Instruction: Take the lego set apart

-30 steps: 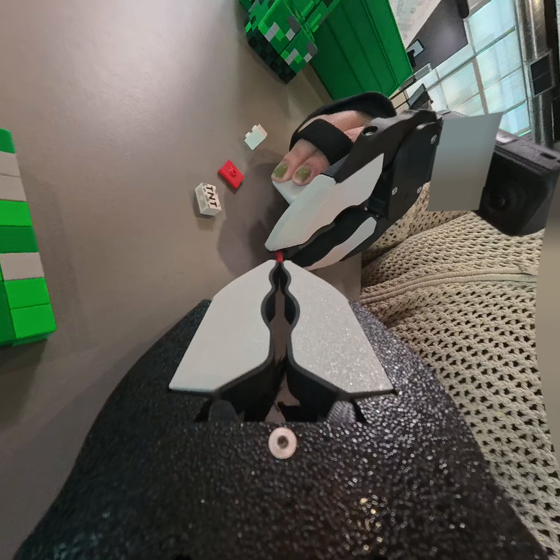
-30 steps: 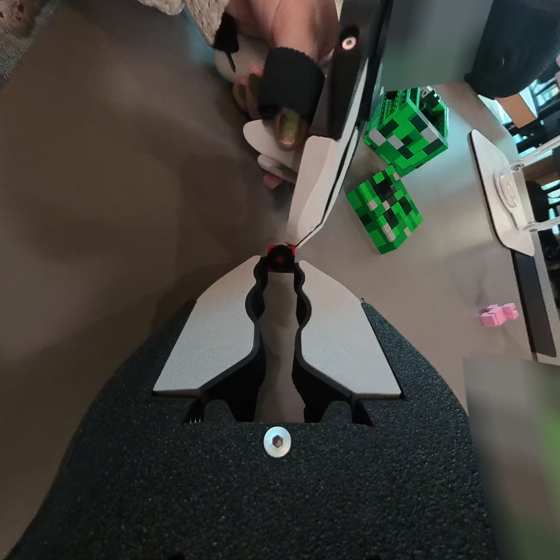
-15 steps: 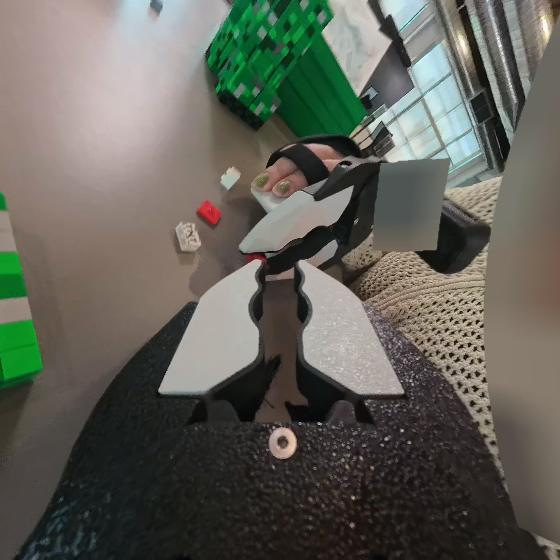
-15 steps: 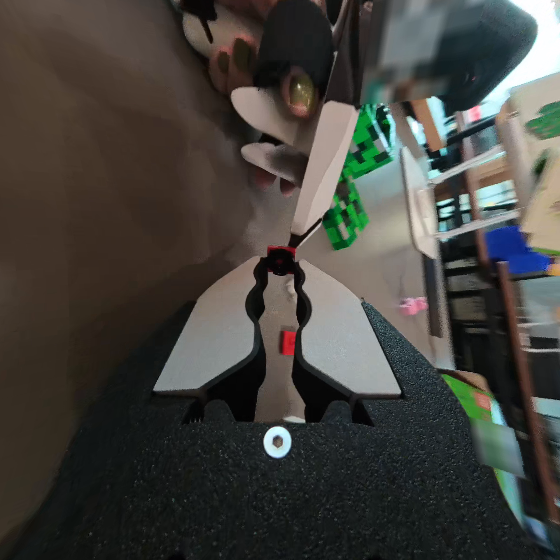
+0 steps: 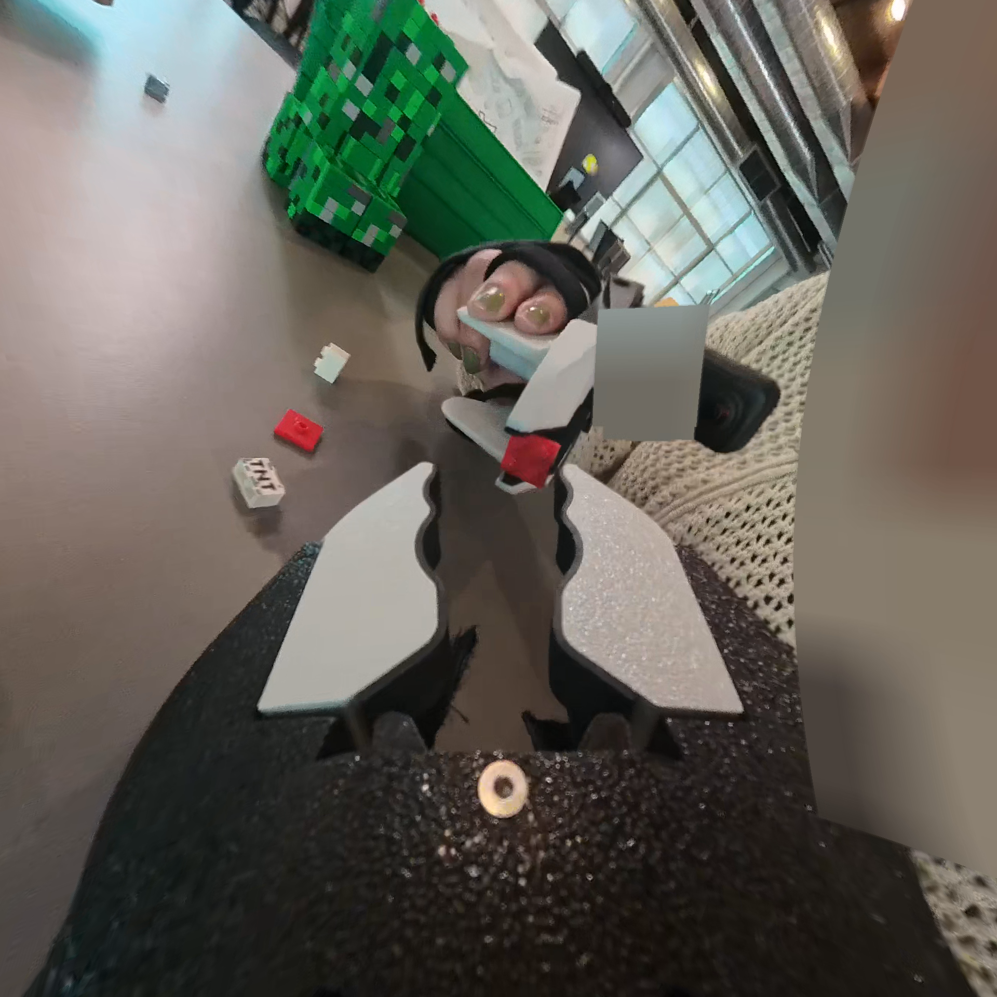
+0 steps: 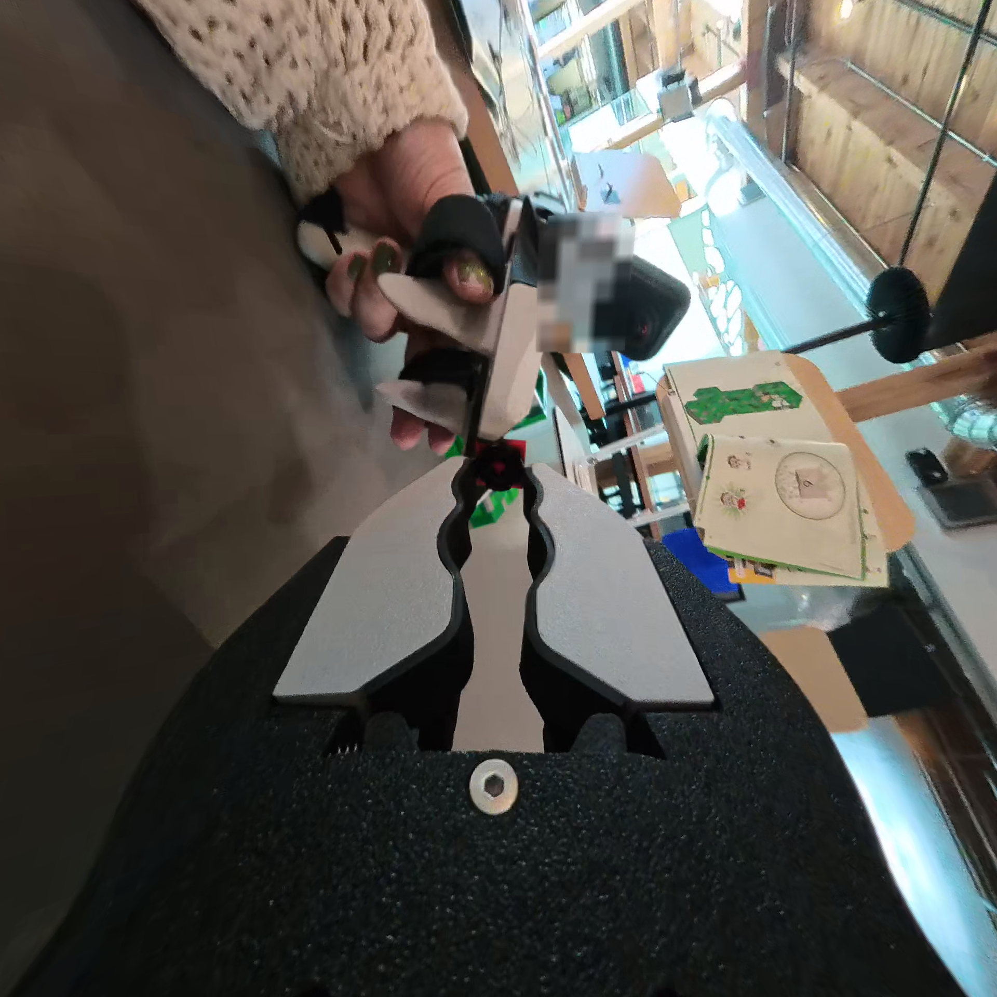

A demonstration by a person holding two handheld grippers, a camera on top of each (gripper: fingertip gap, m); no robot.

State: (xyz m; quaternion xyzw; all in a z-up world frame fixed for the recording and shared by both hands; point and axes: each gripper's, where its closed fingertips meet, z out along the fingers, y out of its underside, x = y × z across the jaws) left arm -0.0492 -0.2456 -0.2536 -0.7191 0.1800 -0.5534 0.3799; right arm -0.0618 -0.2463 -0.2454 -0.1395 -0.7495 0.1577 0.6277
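Observation:
My left gripper (image 5: 496, 480) is open and empty above the grey table (image 5: 135, 323). Just beyond its tips, my right gripper (image 5: 526, 477) is shut on a small red lego piece (image 5: 531, 456). In the right wrist view my right gripper (image 6: 496, 475) pinches that same red and black piece (image 6: 499, 468) at its fingertips. The left gripper (image 6: 502, 377) stands edge-on right behind it. A big green blocky lego figure (image 5: 356, 124) stands at the back of the table.
Loose pieces lie on the table left of the grippers: a red plate (image 5: 298, 429), a white printed brick (image 5: 258, 482), a small white piece (image 5: 332, 362) and a small grey piece (image 5: 156, 86). A booklet and box (image 6: 777, 485) lie at the right. A knit sleeve (image 5: 701, 512) is close by.
My left gripper has opened and let go of the red piece, then opened wider. My right gripper still holds it. Both views have tilted up towards the room.

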